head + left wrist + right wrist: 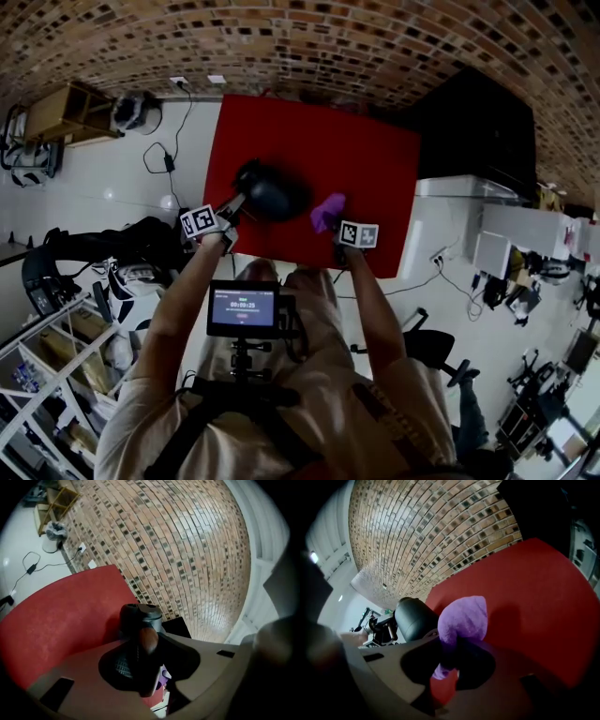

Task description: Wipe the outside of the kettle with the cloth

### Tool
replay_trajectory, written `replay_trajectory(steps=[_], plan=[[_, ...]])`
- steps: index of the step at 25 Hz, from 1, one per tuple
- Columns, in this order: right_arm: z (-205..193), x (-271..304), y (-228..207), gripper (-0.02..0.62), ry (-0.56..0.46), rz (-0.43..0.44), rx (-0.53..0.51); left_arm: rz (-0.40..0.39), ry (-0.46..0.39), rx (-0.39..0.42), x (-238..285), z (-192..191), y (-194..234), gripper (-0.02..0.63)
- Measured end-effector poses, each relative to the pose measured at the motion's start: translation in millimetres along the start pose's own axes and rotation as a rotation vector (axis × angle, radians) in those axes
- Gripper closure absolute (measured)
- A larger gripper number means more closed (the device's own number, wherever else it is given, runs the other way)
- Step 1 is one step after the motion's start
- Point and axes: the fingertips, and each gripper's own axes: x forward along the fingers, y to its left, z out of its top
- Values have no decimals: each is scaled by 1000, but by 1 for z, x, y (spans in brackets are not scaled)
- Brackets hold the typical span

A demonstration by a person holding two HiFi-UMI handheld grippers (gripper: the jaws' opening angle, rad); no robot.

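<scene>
Both grippers loaded over the red bench (pixel 375 159).
My left gripper (pixel 144 654) is clamped narrow on the kettle (pixel 272 195) by its brown handle (pixel 149 639), mid-frame in the head view; my right gripper (pixel 449 660) pinches the purple cloth (pixel 327 211), bunched just right of the kettle.

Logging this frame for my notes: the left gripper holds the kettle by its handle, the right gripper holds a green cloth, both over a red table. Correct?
One detail is off: the cloth is purple, not green, as the right gripper view shows. The rest stands: the left gripper holds the kettle by its handle, the right gripper holds the cloth, both over the red table.
</scene>
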Motion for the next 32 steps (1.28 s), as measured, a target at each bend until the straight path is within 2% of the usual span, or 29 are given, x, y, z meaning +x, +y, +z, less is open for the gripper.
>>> replay_trajectory(steps=[3, 5, 9, 13, 16, 19, 23, 26, 29, 32], plan=[[11, 6, 20, 508, 20, -1, -54, 0, -85, -156, -11, 9, 28, 494], [20, 10, 35, 508, 43, -7, -123, 50, -97, -200, -18, 8, 50, 494], [31, 10, 59, 508, 86, -8, -230, 125, -50, -208, -27, -15, 81, 485], [32, 16, 84, 508, 116, 6, -289, 106, -90, -241, -30, -33, 82, 486], [37, 35, 116, 508, 134, 9, -342, 76, -132, -304, -33, -33, 94, 486], [37, 46, 152, 508, 177, 25, -385, 63, -94, -307, -39, -41, 101, 485], [9, 65, 168, 508, 283, 8, -434, 74, -68, -285, -48, -60, 100, 450], [-7, 68, 162, 508, 312, -25, -406, 86, -9, -272, -52, -81, 95, 396], [-17, 68, 155, 508, 302, -39, -368, 68, 27, -278, -60, -99, 96, 394], [-24, 67, 147, 508, 305, -56, -358, 61, 12, -323, -75, -100, 99, 393]])
